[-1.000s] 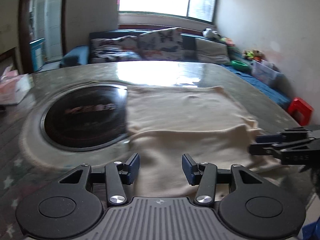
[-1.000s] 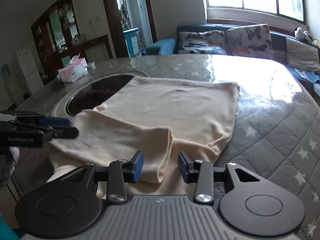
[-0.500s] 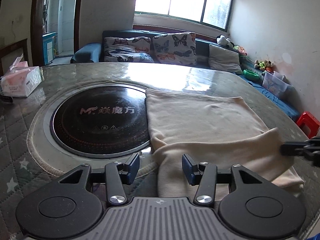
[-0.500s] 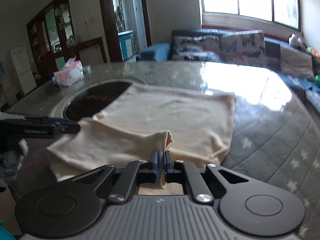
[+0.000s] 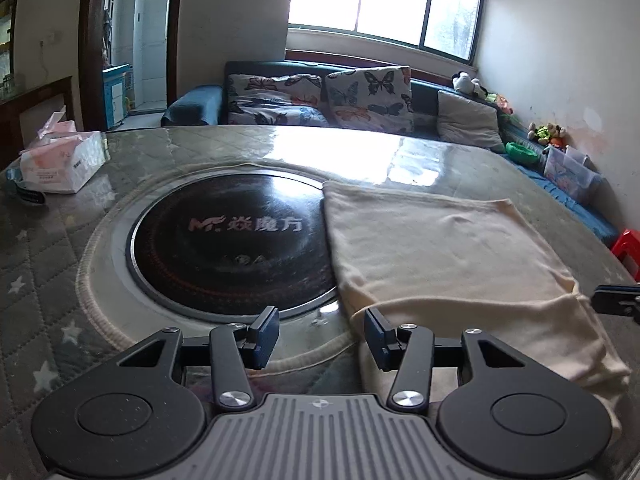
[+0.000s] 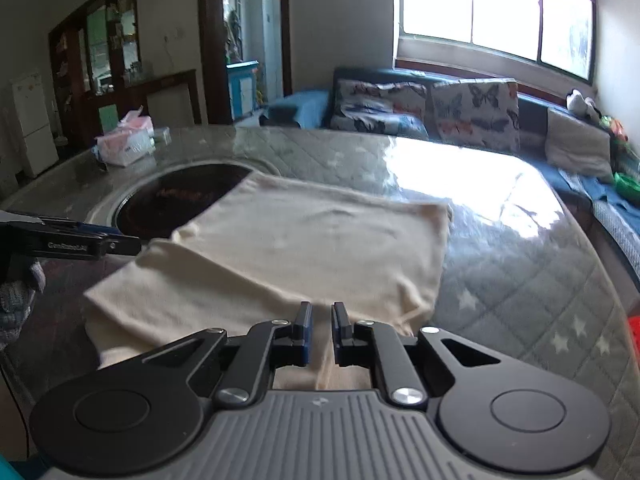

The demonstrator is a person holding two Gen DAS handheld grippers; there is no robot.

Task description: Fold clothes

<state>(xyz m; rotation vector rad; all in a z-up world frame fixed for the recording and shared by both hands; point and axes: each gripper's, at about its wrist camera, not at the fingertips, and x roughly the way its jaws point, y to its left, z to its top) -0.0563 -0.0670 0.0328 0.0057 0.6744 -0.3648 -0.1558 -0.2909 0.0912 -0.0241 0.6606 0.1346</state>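
Note:
A cream garment lies folded on the round table, its near edge doubled over; it also shows in the right wrist view. My left gripper is open and empty, low at the garment's near left corner beside the black hotplate. My right gripper stands partly open with a narrow gap, above the garment's near right fold, holding nothing. The right gripper's tip shows in the left wrist view, and the left gripper shows in the right wrist view.
A tissue box sits at the table's far left. The quilted table cover has a glossy sheet over it. A sofa with butterfly cushions stands behind. A red stool is on the floor at right.
My right gripper shut on the garment's folded edge, then opened a little and let it go. My left gripper shifted left toward the hotplate, staying open.

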